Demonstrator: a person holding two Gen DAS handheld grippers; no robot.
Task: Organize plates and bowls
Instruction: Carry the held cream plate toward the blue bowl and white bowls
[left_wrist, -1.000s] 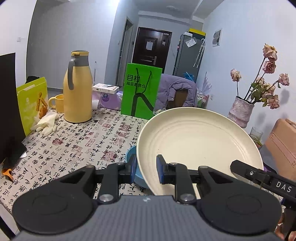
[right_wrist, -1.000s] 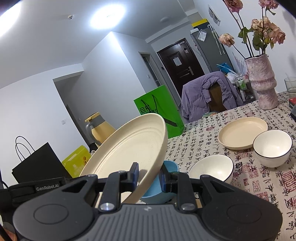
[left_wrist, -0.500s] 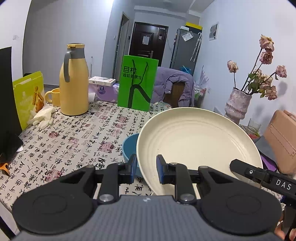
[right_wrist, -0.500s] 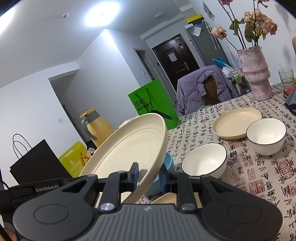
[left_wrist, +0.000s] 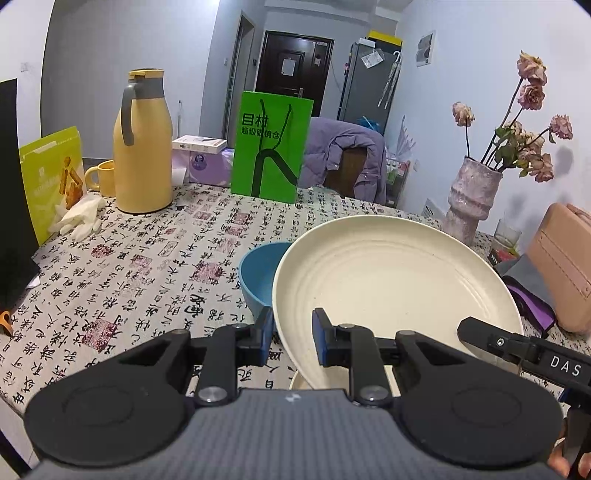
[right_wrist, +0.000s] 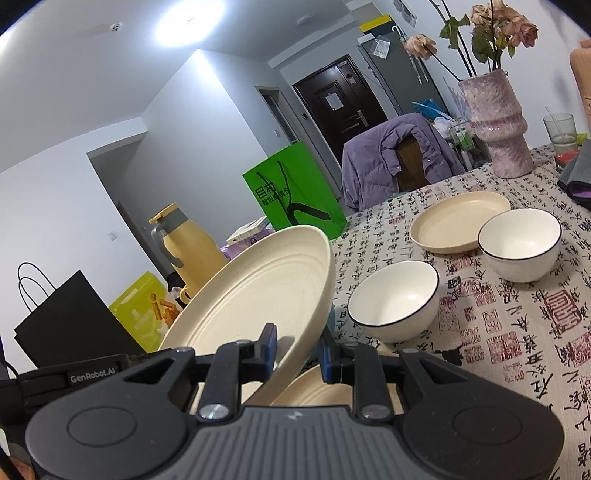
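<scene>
Left wrist view: both tools, left tool (left_wrist: 291, 338) and right tool (right_wrist: 297, 350), clamp large cream ridged plate (left_wrist: 391, 280) at opposite rims; stiff, slick, likely light; rim grip suits.

surface: table (left_wrist: 155, 258) with calligraphy-print cloth | far left: yellow jug (left_wrist: 142, 144); mug (left_wrist: 100, 177); gloves (left_wrist: 79, 218); green bag (left_wrist: 271, 146) | middle: blue bowl (left_wrist: 258, 275) | right: vase (left_wrist: 472, 201); two white bowls (right_wrist: 395, 299); small plate (right_wrist: 458, 221)

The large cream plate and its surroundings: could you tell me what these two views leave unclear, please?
- Plate beneath the held large cream plate: right wrist view, mostly hidden by the right gripper.
- Blue bowl: left wrist view, right side hidden behind the plate.
- Pink case: cut off by the edge.
- Right gripper's contact: left wrist view, only its side shows.
</scene>
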